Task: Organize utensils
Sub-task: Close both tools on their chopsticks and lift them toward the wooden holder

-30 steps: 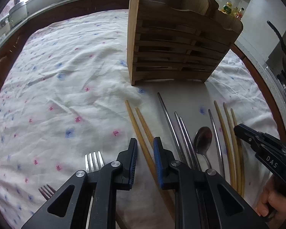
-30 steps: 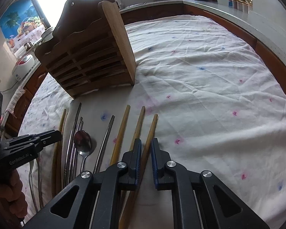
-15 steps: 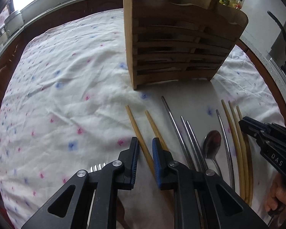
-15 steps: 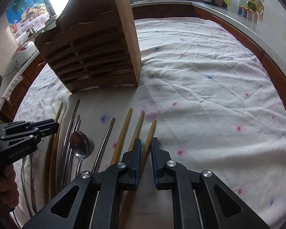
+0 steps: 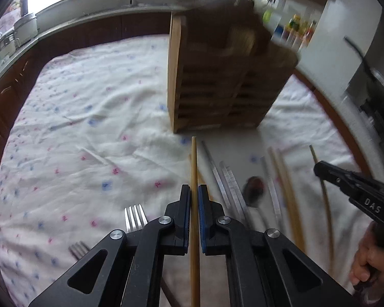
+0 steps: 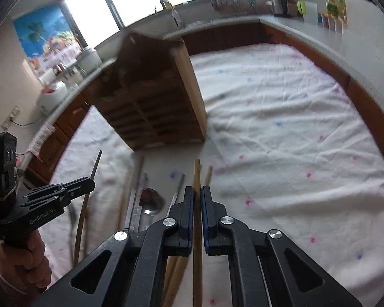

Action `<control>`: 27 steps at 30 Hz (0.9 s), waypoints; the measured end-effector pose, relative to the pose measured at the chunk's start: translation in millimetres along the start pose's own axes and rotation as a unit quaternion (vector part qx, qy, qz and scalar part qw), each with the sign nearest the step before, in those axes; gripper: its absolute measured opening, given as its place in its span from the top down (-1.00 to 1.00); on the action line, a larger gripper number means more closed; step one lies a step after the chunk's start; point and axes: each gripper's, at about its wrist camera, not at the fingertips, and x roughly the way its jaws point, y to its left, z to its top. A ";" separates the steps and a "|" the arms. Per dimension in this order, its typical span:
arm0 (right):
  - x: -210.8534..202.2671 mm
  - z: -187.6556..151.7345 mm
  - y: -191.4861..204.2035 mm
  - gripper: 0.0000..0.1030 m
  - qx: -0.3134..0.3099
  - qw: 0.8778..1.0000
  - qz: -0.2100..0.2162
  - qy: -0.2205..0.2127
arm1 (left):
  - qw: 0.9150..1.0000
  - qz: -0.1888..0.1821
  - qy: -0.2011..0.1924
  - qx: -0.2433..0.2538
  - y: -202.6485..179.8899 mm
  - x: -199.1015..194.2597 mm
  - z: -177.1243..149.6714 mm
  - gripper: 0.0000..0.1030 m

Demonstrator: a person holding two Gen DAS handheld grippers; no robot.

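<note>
My left gripper point(image 5: 194, 192) is shut on a wooden chopstick point(image 5: 194, 161) and holds it lifted, pointing toward the slatted wooden utensil holder point(image 5: 217, 89). My right gripper point(image 6: 197, 194) is shut on another wooden chopstick point(image 6: 197, 176), also raised toward the holder point(image 6: 153, 97). More chopsticks point(image 5: 286, 186), metal chopsticks point(image 5: 227, 181) and a spoon point(image 5: 253, 192) lie on the cloth between the grippers. Two forks point(image 5: 134, 216) lie at the lower left in the left wrist view.
The table carries a white cloth with pink and blue dots point(image 6: 281, 140). The holder stands upright at the far middle. Kitchen counters with a rice cooker point(image 6: 52, 97), a kettle point(image 6: 279, 0) and bottles ring the table.
Both grippers closed on a chopstick each and lifted them off the cloth. Both views pulled up and back from the table.
</note>
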 end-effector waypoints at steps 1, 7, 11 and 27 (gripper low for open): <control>-7.8 1.8 2.0 0.89 -0.002 1.000 0.002 -0.008 | 1.000 -0.007 -0.012 -0.003 -0.6 -12.2 -0.2 0.93; -55.9 16.1 12.1 0.89 -0.010 0.998 0.018 -0.064 | 0.997 -0.038 -0.074 -0.007 0.1 -78.2 -6.1 0.92; -81.0 25.0 17.2 0.89 -0.011 0.995 0.025 -0.099 | 0.994 -0.047 -0.103 -0.001 1.4 -113.6 -15.8 0.92; -121.0 39.8 27.4 0.89 -0.018 0.987 0.030 -0.156 | 0.983 -0.056 -0.173 -0.003 4.6 -168.6 -32.5 0.92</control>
